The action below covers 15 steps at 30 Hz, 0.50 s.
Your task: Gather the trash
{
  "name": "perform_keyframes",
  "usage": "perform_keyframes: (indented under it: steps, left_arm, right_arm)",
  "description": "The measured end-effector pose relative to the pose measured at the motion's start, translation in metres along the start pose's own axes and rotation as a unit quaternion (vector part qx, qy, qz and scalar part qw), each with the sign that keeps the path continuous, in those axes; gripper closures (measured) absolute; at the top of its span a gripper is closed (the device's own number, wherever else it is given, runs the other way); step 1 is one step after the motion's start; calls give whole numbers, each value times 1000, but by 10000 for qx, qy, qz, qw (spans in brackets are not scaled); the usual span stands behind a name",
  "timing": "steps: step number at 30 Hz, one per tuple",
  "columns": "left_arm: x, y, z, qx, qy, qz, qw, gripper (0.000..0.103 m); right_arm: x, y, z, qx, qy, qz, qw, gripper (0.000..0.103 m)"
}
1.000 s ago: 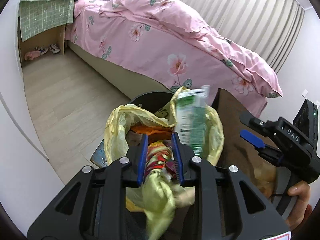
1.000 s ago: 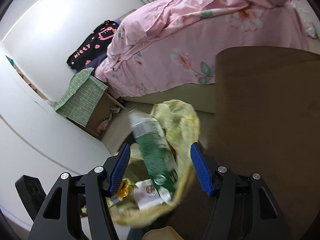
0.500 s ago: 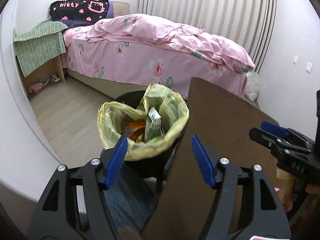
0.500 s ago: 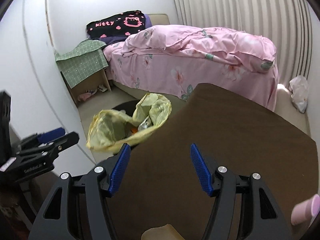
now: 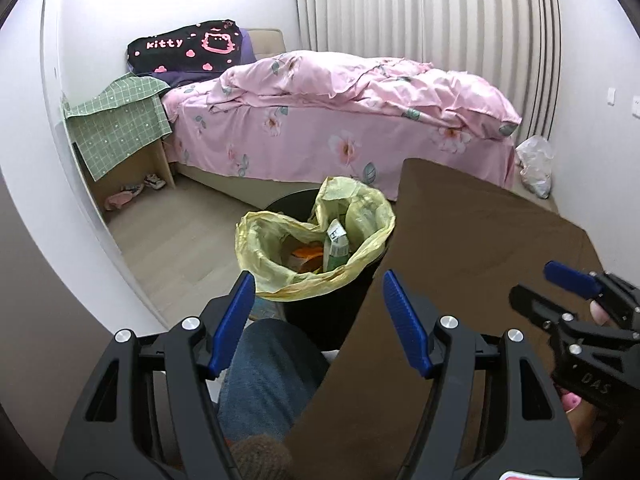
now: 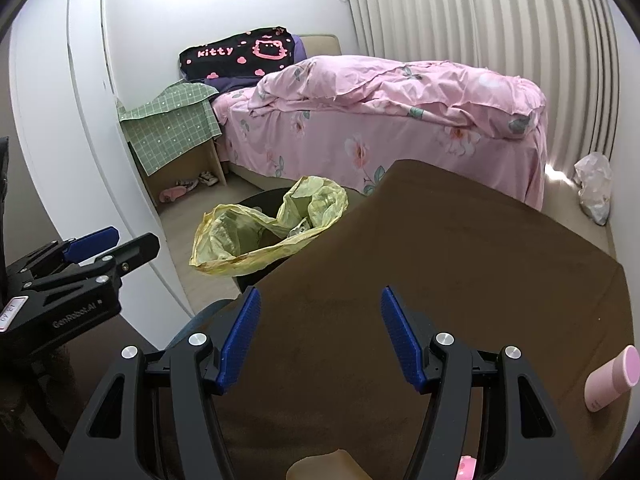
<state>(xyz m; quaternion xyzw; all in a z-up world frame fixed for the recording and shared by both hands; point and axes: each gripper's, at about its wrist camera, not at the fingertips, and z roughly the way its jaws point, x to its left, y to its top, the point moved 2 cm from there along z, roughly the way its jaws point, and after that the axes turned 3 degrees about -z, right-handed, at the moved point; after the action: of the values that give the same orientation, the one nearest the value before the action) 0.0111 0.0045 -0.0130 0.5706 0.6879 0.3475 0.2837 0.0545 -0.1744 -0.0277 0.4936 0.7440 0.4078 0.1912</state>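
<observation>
Where the floor (image 5: 172,232) lies bare between the bed (image 5: 340,128) and the table (image 6: 460,264), open room is left on the bin's (image 5: 332,312) far side. The bin is set just beside the table's left edge, its yellow bag (image 5: 260,256) holding a green carton (image 5: 335,246). The left gripper (image 5: 318,320) and right gripper (image 6: 318,330) are both spread wide, with nothing grasped. A pink cylinder (image 6: 610,378) is seen near the table's right edge.
</observation>
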Motion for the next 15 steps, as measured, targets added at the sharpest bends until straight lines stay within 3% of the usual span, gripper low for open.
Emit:
perform_keyframes:
  steps: [15]
  left_arm:
    - [-1,-2,2,37,-33,41,10000,40]
  right_arm:
    - [8,-1,1,21,-78,-122,9999,44]
